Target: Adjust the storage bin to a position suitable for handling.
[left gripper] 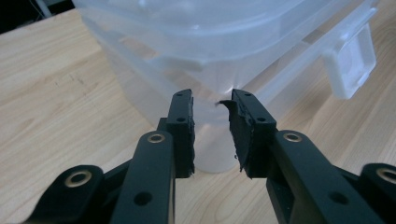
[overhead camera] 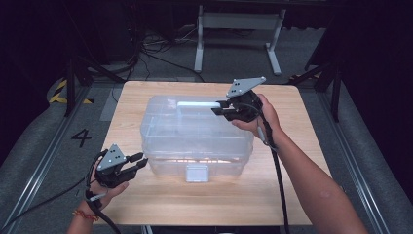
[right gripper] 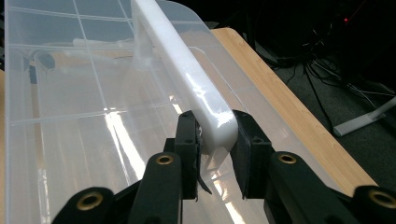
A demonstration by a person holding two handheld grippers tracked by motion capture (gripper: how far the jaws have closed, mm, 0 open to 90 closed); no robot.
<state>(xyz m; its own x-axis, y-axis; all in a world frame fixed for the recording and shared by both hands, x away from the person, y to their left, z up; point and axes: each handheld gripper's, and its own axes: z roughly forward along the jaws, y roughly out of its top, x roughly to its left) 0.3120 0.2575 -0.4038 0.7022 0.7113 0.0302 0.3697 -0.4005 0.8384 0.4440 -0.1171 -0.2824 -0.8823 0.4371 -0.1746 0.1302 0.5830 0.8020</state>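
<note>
My left gripper (overhead camera: 139, 161) sits parted and empty just beside the near-left corner of the clear lidded storage box (overhead camera: 195, 141), mid-table (overhead camera: 146, 204); farther off, my right gripper (right gripper: 212, 140) clamps its white lid handle (right gripper: 187, 70)

I see a square wooden table (overhead camera: 146, 204) with a light, pale grain, its rounded corners showing at the far left and far right. It stands on a grey floor (overhead camera: 44, 141) marked with a black number four to the left of the table. One thing rests directly on the tabletop: a clear plastic storage box (overhead camera: 195, 136) with its lid on, sitting roughly in the middle and slightly toward the far side. A white latch (overhead camera: 197, 172) hangs on its near wall, facing me. From the left gripper view, I see the box's rounded lower corner (left gripper: 212, 154) touching the wood. Bare wood surrounds the box on every side.
</note>
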